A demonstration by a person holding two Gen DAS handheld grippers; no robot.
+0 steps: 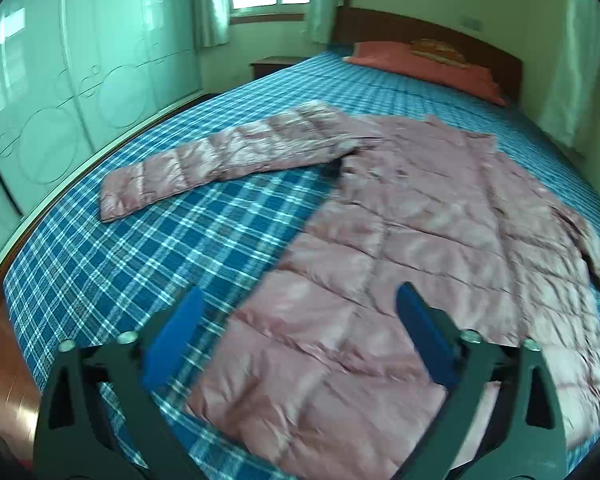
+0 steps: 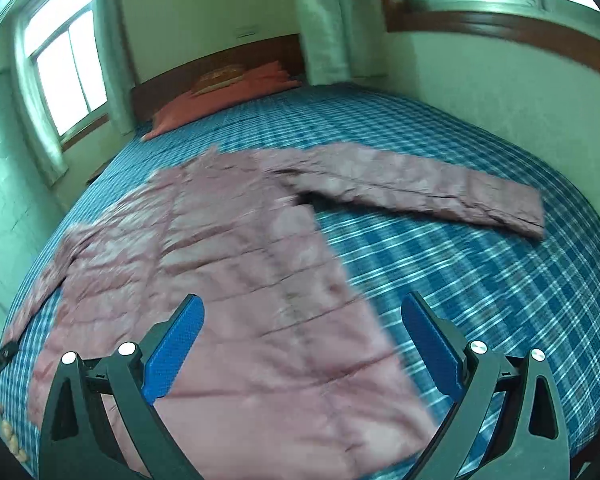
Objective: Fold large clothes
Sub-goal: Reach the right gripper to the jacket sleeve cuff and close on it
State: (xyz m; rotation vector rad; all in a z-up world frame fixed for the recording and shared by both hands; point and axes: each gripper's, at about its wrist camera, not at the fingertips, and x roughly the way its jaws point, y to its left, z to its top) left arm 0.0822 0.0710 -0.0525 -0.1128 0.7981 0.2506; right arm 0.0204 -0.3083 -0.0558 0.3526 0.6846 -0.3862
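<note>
No writing is legible. Nearest, the left gripper (image 1: 300, 332) and right gripper (image 2: 302, 340), black with blue pads, both hang spread wide, grasping nothing. Just beyond and below them a shiny pink quilted puffer jacket (image 1: 412, 240) (image 2: 220, 264) lies flat, sleeves outstretched, on a blue-and-white plaid bedsheet (image 1: 132, 248) (image 2: 480, 280). Farthest lies an orange-red pillow (image 1: 420, 64) (image 2: 220, 100).

A bed (image 1: 100, 264) in blue plaid carries a pink quilted jacket (image 1: 400, 240) spread flat and an orange pillow (image 1: 420, 66)
</note>
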